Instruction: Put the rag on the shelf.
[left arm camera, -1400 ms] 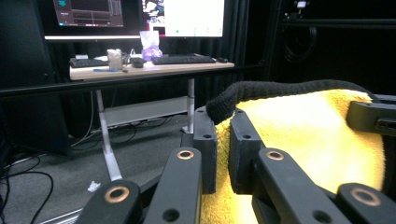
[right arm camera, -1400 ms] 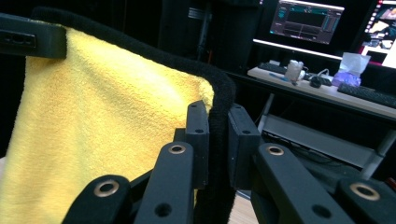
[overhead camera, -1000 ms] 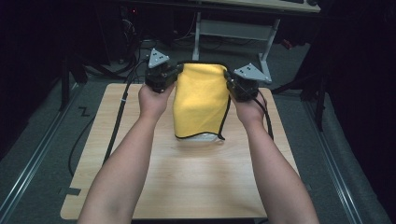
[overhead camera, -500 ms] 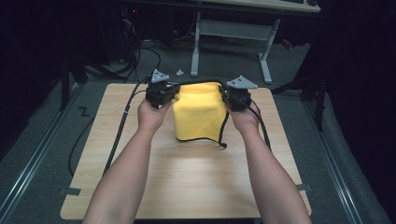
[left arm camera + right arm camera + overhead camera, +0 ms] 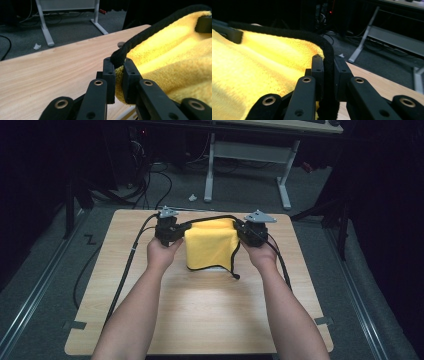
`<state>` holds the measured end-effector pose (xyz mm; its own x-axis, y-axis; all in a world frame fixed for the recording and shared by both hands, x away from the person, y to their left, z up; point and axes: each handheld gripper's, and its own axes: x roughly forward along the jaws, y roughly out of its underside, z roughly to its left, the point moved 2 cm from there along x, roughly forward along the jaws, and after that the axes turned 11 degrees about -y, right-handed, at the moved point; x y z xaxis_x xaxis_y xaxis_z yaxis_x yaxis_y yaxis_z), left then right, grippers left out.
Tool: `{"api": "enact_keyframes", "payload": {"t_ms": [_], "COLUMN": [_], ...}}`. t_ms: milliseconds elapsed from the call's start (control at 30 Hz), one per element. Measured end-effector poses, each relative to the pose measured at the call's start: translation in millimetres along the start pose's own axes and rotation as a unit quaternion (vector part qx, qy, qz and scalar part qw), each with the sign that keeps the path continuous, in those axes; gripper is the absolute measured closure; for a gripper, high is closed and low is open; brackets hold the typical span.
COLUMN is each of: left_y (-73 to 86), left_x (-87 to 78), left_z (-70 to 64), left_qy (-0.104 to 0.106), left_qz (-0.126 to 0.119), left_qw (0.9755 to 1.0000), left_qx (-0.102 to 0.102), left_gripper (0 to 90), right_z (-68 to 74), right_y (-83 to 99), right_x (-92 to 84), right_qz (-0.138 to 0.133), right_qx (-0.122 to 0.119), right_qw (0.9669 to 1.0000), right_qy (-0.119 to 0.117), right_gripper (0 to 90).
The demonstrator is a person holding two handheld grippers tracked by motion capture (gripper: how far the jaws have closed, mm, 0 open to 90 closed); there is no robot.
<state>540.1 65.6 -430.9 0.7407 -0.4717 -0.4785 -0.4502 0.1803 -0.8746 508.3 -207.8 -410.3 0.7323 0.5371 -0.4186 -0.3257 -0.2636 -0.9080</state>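
Both grippers, left gripper (image 5: 175, 231) and right gripper (image 5: 247, 231), are clamped on the black-edged top corners of the yellow cloth (image 5: 210, 247), one corner each. You hold it stretched above the far half of the table (image 5: 210, 320), lower hem touching the wood. Lower both corners evenly, keeping the top edge taut, so no folds form. Cloth's long axis runs between the grippers, across the table.

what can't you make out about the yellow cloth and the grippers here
- High view: the far side of the yellow cloth is hidden behind its own front.
- Left gripper view: the cloth's lower edge is cut off by the left gripper.
- Right gripper view: the right gripper hides the cloth corner it clamps.
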Motion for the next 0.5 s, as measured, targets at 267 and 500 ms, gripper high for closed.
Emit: {"api": "enact_keyframes", "payload": {"t_ms": [267, 500], "left_y": [12.5, 20.4], "left_x": [4.7, 8.7], "left_z": [-0.1, 1.5], "left_qy": [0.011, 0.014], "left_qz": [0.009, 0.021], "left_qw": [0.9999, 0.9996], "left_qx": [-0.005, -0.011], "left_gripper": [82.7, 82.8], "right_z": [-2.3, -5.8], "right_y": [9.2, 21.0], "right_x": [0.4, 5.7], "right_qz": [0.003, 0.011], "right_qx": [0.015, 0.037], "right_qw": [0.9998, 0.9991], "right_qy": [-0.013, -0.02], "right_gripper": [81.9, 81.2]}}
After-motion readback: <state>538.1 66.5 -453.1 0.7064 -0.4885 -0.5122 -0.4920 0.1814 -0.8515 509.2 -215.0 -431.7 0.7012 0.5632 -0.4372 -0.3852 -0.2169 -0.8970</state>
